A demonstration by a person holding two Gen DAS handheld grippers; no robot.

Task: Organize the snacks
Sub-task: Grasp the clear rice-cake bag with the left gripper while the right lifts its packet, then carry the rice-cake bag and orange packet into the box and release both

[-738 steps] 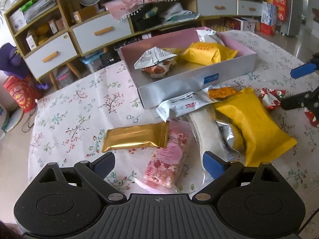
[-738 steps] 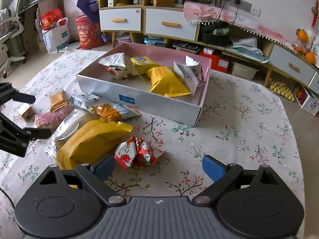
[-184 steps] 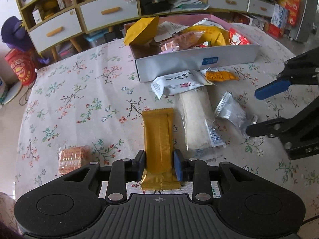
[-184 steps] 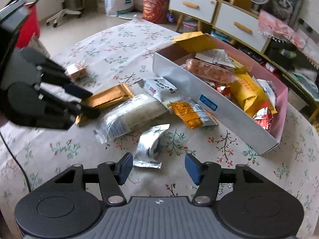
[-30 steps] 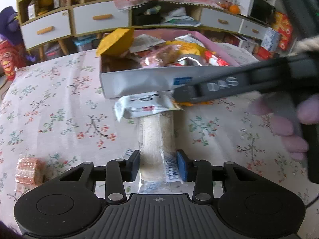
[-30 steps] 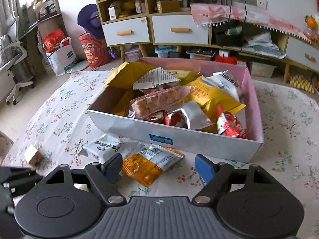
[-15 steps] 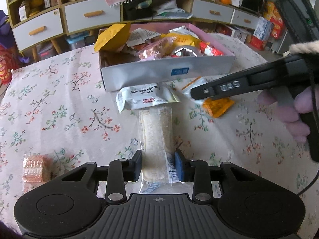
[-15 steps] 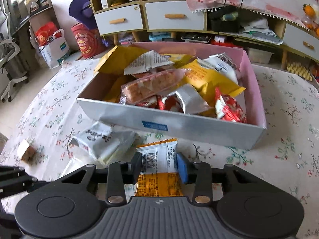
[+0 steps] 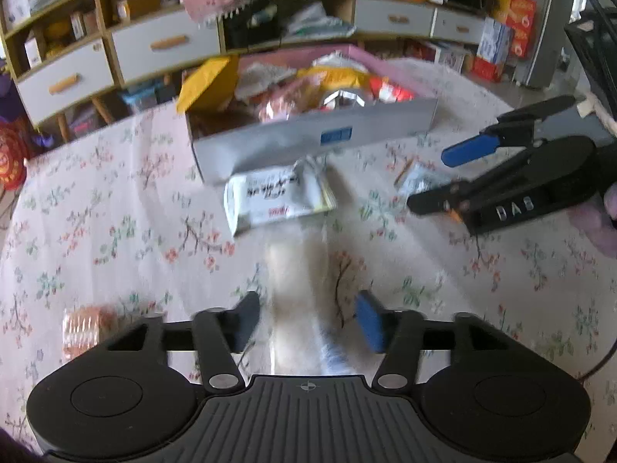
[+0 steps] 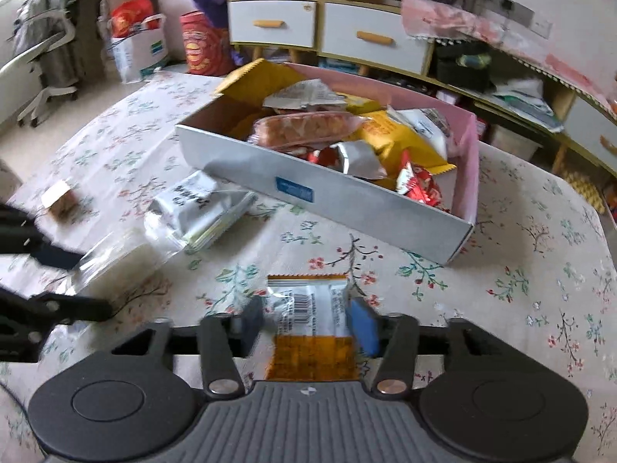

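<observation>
A grey box with a pink inside [image 9: 308,142] [image 10: 347,193] stands on the flowered tablecloth, full of snack packs. My left gripper [image 9: 306,318] is open, its fingers on either side of a long clear pack of pale bread [image 9: 297,266] that lies on the cloth. My right gripper [image 10: 306,322] is shut on an orange and silver snack pack [image 10: 308,320], near the box's front. It shows at the right of the left wrist view [image 9: 435,177]. A white pack with black writing [image 9: 273,196] [image 10: 196,208] lies against the box.
A small orange wafer pack [image 9: 83,328] [image 10: 59,198] lies at the table's left. Shelves and white drawers [image 10: 358,34] stand behind the table. An office chair [image 10: 42,58] and bags are on the floor at the far left.
My left gripper has opened off the bread pack, which now lies between the fingers. My right gripper has pulled back from the box with the orange pack.
</observation>
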